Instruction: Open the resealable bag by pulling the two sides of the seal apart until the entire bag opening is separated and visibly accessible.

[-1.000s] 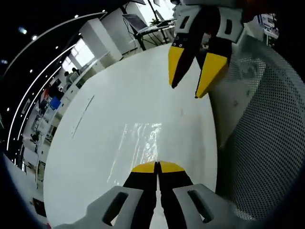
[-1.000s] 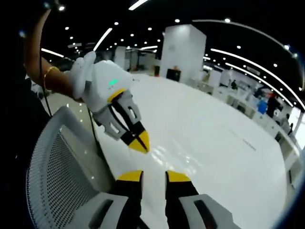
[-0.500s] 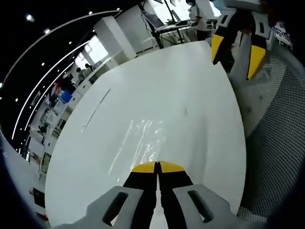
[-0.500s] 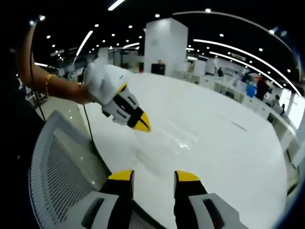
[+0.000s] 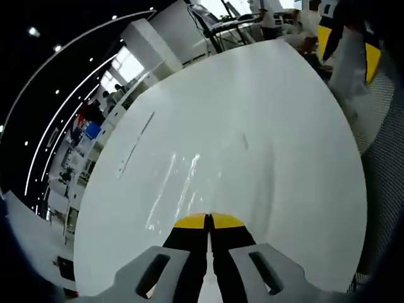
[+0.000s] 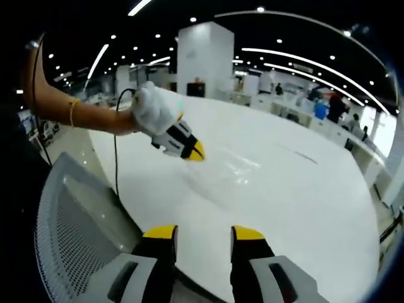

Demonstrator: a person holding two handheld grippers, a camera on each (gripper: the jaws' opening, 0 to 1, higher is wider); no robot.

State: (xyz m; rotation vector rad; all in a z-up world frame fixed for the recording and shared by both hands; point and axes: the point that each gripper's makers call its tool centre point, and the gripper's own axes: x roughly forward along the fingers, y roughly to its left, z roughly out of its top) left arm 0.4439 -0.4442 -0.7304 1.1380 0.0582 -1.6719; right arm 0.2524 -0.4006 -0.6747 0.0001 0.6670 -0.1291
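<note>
Left gripper view, looking along the black, yellow-tipped left gripper (image 5: 208,221): clenched tight, tips pressed flat together low over the glossy white round table (image 5: 271,126). Just ahead of those tips, lying flat and glinting on the tabletop, well in from every edge, the clear plastic resealable bag (image 5: 180,189). Cannot tell whether any of its edge sits between the shut tips. Up past the table's far edge, the matching right gripper (image 5: 348,44), yellow tips spread wide.

Right gripper view, same story from the other side: right gripper low in front, released, parted and holding nothing, poised at the near table edge. Farther in over the table, the left gripper in a white-gloved hand (image 6: 151,107), pointing towards the bag's sheen. Beside the near edge, a white mesh chair back (image 6: 69,252).
</note>
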